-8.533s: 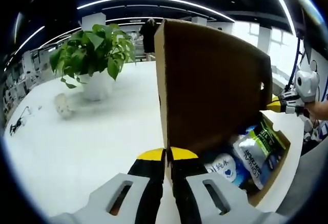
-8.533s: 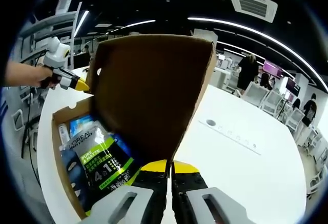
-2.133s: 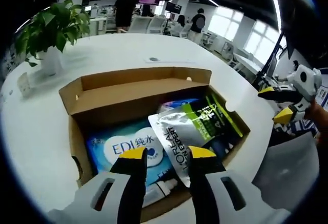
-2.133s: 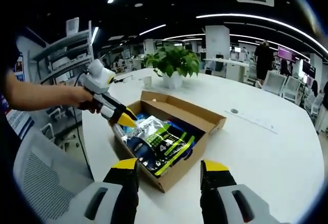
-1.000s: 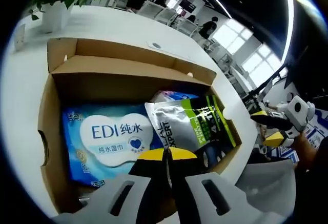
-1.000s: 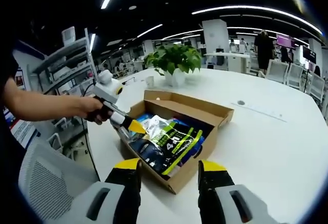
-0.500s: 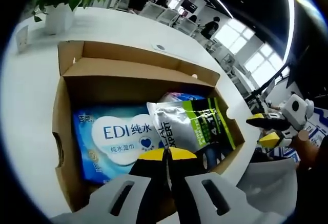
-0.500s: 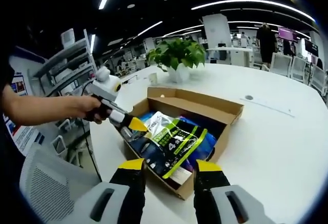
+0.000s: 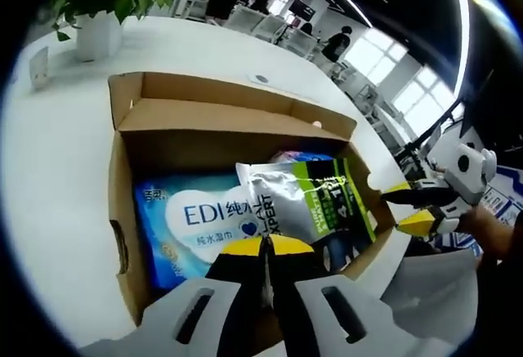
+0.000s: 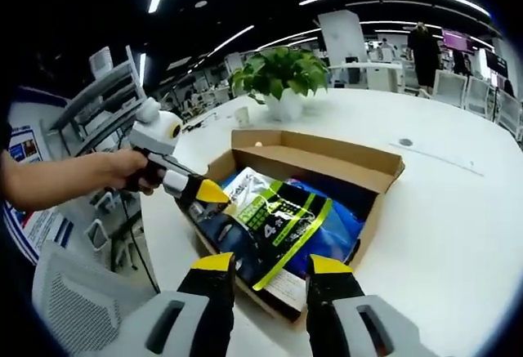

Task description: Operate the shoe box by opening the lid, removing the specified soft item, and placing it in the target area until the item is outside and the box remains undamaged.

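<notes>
Left gripper view puts us right over the open shoe box (image 9: pixel 122 177) on the white desk (image 9: pixel 49 169), our left claw (image 9: pixel 263 247) pinched narrow at the near edge of the silver-green pouch (image 9: pixel 306 202), with the blue EDI wipes pack (image 9: pixel 196 218) lying beside it inside the box. Right gripper view has our right claw (image 10: pixel 265 265) spread wide just short of the box's near wall. Beyond the box we see a potted plant (image 10: pixel 282 79).
</notes>
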Demonstrator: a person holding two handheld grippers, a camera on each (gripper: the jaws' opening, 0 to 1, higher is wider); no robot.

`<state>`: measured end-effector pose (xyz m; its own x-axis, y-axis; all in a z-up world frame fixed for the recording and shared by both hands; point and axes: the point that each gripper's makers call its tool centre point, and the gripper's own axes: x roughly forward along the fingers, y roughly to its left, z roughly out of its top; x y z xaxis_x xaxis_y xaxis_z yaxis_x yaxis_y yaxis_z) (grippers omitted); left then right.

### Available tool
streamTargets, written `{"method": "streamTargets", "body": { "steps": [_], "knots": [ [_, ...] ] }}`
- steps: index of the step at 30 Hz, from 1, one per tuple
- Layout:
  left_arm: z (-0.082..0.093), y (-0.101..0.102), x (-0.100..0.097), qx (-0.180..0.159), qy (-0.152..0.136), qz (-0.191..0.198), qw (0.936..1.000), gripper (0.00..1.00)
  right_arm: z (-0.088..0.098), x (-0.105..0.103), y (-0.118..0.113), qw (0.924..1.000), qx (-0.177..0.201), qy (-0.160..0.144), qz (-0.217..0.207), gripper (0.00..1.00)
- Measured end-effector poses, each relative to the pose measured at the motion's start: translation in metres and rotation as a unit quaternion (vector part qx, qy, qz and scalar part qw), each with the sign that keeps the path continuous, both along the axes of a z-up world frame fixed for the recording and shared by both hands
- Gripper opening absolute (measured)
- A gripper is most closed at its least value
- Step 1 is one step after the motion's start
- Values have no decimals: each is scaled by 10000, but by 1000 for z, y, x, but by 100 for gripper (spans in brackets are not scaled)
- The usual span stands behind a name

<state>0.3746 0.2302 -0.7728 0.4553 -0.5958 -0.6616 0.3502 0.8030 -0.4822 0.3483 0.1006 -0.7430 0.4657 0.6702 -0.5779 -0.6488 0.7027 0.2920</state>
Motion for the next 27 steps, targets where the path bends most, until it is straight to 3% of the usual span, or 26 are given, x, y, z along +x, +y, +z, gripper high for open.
{"method": "streamTargets", "body": {
  "steps": [7, 10, 27],
  "knots": [
    [1, 0, 1, -16, -24, -12, 10000, 0, -10, 11, 8, 9998, -70, 150, -99, 30],
    [1, 1, 1, -17, -17, -19, 10000, 0, -17, 10, 10, 9992, -81, 371, -110, 29],
    [-4, 9, 2, -40, -5, 26, 10000, 0, -32, 16, 22, 9981, -419, 453, 25, 29]
  ]
}}
